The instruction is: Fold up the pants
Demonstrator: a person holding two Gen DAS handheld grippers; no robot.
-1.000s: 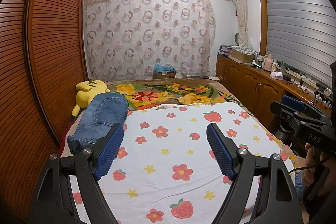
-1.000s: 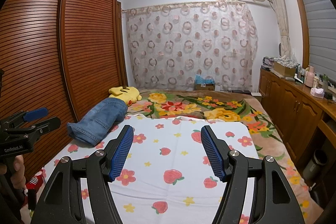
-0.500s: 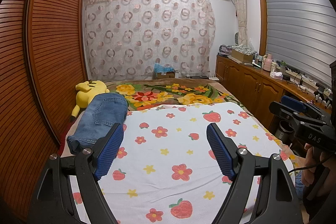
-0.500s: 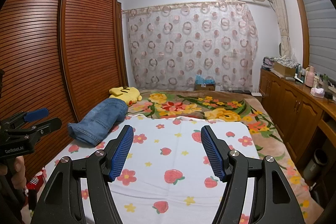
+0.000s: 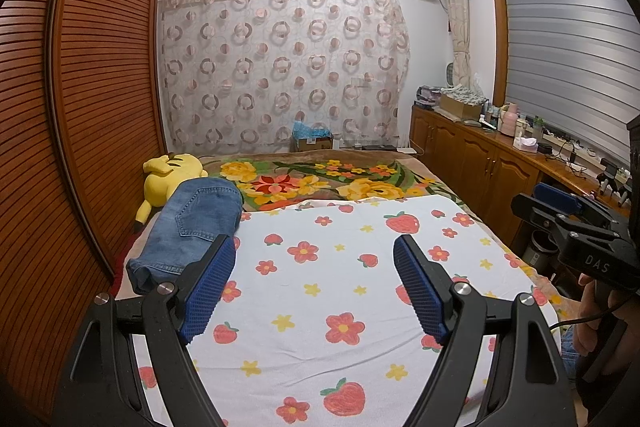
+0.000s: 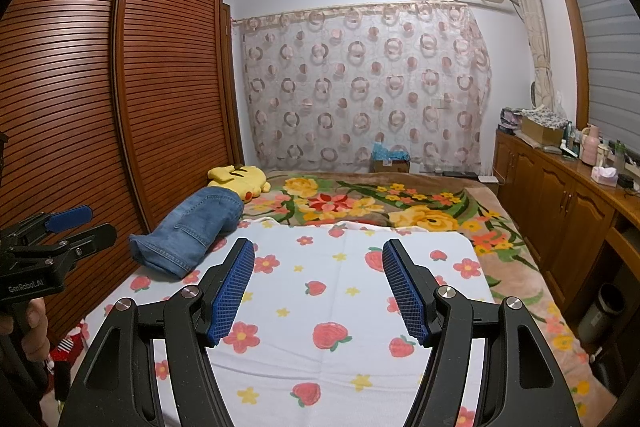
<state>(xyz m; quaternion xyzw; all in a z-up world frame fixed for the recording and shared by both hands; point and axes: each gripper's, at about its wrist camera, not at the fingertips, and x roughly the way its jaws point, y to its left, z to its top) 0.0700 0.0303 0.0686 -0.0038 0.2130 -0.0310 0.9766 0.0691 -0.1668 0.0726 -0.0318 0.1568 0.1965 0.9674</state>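
Jeans (image 5: 188, 227), folded into a thick blue denim bundle with a back pocket facing up, lie at the far left edge of a bed, partly on the strawberry-and-flower sheet (image 5: 320, 291) and just beside a yellow plush toy (image 5: 170, 175). Beyond the sheet a blanket (image 5: 320, 183) with large yellow and red blooms covers the head of the bed.

From the left wrist camera, the left gripper (image 5: 314, 259) hangs over the sheet with its blue-padded fingers (image 5: 210, 287) spread wide, nothing between them and nothing touched; the jeans sit just past its left finger. That view alone catches the right gripper (image 5: 568, 215) from the side at the right edge, with part of a hand (image 5: 592, 311) on its handle.

From the right wrist camera, the right gripper (image 6: 318, 263) also hovers above the sheet (image 6: 340, 307), fingers (image 6: 234, 291) apart and empty, the jeans (image 6: 192, 231) well off to its left in front of the plush toy (image 6: 240, 177). Only this view shows the left gripper (image 6: 60, 231) from outside, at the left edge against the slatted wooden wardrobe (image 6: 120, 99), and the open end of the denim bundle turned toward the camera.

A circle-patterned curtain (image 5: 280, 71) hangs on the back wall, and wooden cabinets (image 5: 480, 167) run down the right side.
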